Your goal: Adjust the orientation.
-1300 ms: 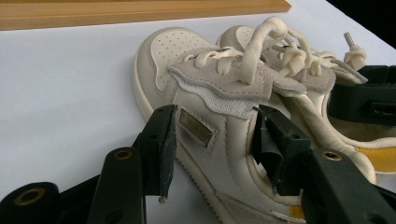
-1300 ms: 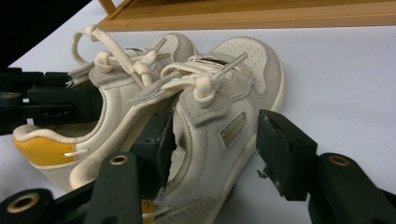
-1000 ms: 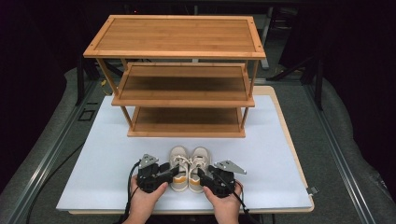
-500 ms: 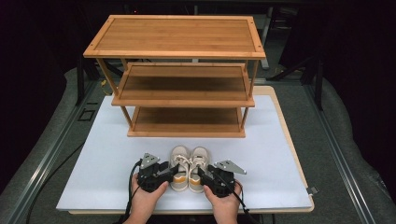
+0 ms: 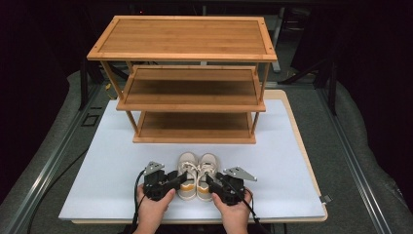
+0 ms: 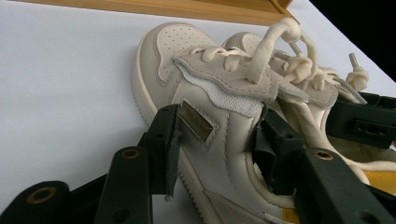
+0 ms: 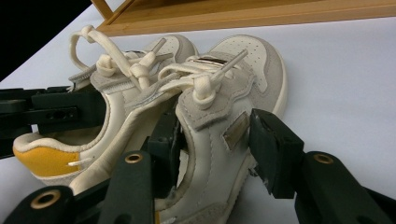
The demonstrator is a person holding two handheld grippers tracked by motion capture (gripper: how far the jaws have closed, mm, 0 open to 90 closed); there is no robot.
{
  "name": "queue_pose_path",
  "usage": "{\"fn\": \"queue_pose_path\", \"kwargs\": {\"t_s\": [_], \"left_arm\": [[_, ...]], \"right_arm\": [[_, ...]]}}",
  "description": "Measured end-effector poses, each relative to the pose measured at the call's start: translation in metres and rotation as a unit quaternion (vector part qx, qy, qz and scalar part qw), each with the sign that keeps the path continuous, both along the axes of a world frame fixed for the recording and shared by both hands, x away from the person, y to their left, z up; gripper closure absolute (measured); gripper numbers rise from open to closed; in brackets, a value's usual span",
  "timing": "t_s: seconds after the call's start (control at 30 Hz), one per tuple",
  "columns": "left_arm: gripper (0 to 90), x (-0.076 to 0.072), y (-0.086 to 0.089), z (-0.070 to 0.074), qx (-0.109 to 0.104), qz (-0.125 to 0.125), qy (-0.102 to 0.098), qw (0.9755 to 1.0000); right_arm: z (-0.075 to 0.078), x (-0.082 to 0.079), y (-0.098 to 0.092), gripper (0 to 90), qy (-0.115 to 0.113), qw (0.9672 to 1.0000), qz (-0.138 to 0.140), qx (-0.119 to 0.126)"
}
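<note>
Bench (image 5: 97,190): it is carrying a white mat, with everything else standing on that.
Rack (image 5: 187,73): a three-tier wooden shelf unit is standing at the far side of the bench, all tiers bare, its lowest tier facing the shoes.
Shoes: a cream pair is sitting side by side near the person's edge, toes pointing at the rack and heels toward the hands, so each long axis is running straight from the person to the lowest tier.
Left shoe (image 5: 187,171): it is lying directly ahead of the left tongs (image 5: 171,184), which are straddling its rear half.
Right shoe (image 5: 208,170): it is lying directly ahead of the right tongs (image 5: 213,184), likewise straddled across its collar.
Left tongs state: the jaws have just been closing, with the left shoe between them; in the left gripper view one pad is lying against the outer side and the other is sitting inside the collar, apparently touching, though a firm squeeze is hard to confirm.
Right tongs state: the jaws have just been closing around the right shoe; the inner pad is tucked inside the collar, while the outer pad is standing just beside the side panel, seemingly not yet pressing.
Nearer hand: each hand is equally near its own shoe.
Coming move: judging by the layout, a lift and a push forward along the shoes' axis would be carrying them to the rack.
</note>
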State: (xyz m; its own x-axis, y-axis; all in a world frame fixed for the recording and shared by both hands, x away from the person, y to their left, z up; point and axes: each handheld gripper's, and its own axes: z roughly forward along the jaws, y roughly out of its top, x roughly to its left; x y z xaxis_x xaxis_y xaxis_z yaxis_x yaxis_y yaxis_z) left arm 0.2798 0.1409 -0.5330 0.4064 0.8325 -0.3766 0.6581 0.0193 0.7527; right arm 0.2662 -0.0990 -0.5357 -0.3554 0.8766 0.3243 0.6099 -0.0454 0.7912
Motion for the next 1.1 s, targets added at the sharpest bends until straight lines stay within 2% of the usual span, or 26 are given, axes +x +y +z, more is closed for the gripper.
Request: {"fn": "queue_pose_path", "kwargs": {"t_s": [0.2, 0.6, 1.1], "left_arm": [[56.4, -0.0006, 0.0006, -0.0015, -0.009, 0.003, -0.003, 0.9999], [57.3, -0.0011, 0.0005, -0.0023, -0.010, 0.006, -0.008, 0.9999], [57.5, 0.0011, 0.0005, -0.0007, -0.011, 0.000, -0.001, 0.9999]], "right_arm": [[-0.0003, 0.0000, -0.0007, 56.7, 0.004, 0.9999, -0.003, 0.011], [-0.0008, -0.0006, -0.0012, 57.4, 0.002, 0.9999, -0.007, 0.015], [-0.0001, -0.0011, -0.0019, 57.5, 0.005, 0.9997, -0.011, 0.022]]}}
